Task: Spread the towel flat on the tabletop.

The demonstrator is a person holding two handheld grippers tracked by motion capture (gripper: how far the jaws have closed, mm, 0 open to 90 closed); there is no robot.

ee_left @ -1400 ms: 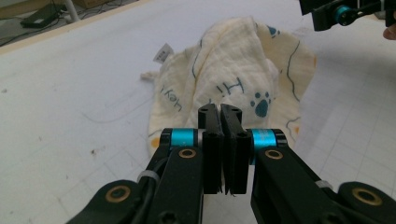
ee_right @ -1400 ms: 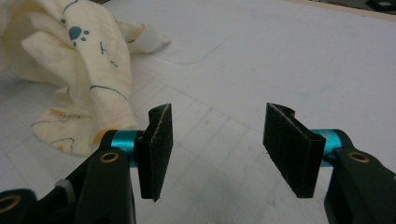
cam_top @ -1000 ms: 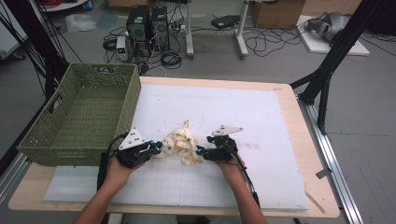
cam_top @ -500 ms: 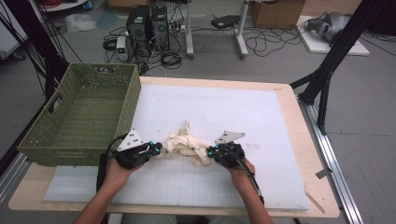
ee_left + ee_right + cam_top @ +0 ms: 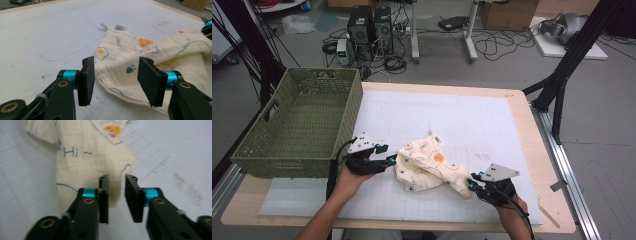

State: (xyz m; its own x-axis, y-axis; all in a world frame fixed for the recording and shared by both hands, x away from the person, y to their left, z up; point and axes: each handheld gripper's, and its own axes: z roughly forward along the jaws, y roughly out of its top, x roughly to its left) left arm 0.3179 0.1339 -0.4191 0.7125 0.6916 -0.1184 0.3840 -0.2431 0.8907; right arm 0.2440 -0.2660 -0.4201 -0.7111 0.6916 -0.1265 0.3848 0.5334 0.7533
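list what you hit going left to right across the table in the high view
green basket → left tongs → printed cream cloth → right tongs

You work in a lab: computer towers [image 5: 371, 27] and loose cables [image 5: 507, 47] on the floor, upper frame, behind your table [image 5: 532, 150].
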